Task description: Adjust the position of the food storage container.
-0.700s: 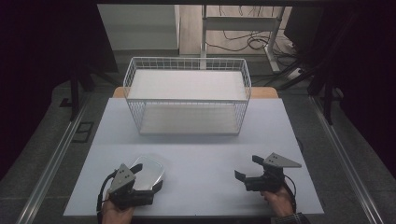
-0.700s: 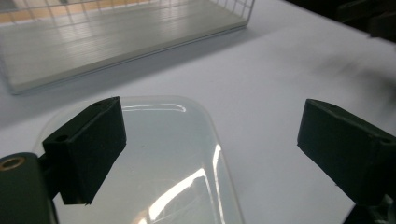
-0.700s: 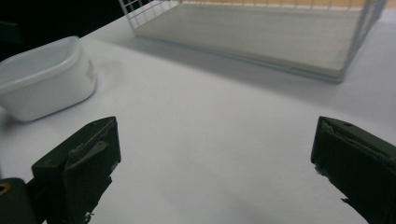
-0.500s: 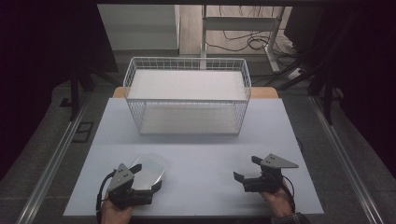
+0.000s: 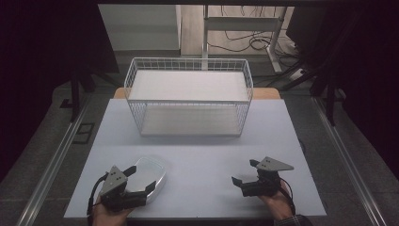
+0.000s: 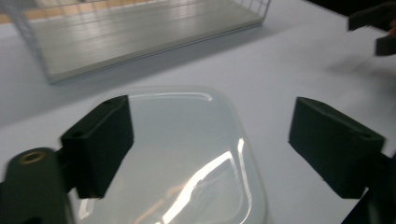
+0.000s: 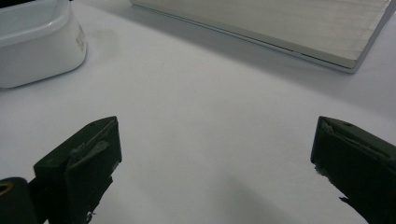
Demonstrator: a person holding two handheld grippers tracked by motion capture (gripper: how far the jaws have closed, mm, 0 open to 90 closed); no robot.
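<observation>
Left gripper view: the left gripper [image 6: 210,140] is spread wide, its jaws straddling a clear-lidded white container [image 6: 187,158] without touching it.
The right gripper [image 7: 210,172] gapes over bare white table [image 7: 210,93]; the container's side label [image 7: 80,39] is unreadable; a wire basket [image 5: 188,101] stands beyond.

I see a white table [image 5: 197,155] with three things on it. The white wire basket [image 5: 189,101] stands at its far middle, a pale board as its floor. Near and to the left of the basket lies a clear plastic lid-topped container [image 5: 148,174], well apart from it.
</observation>
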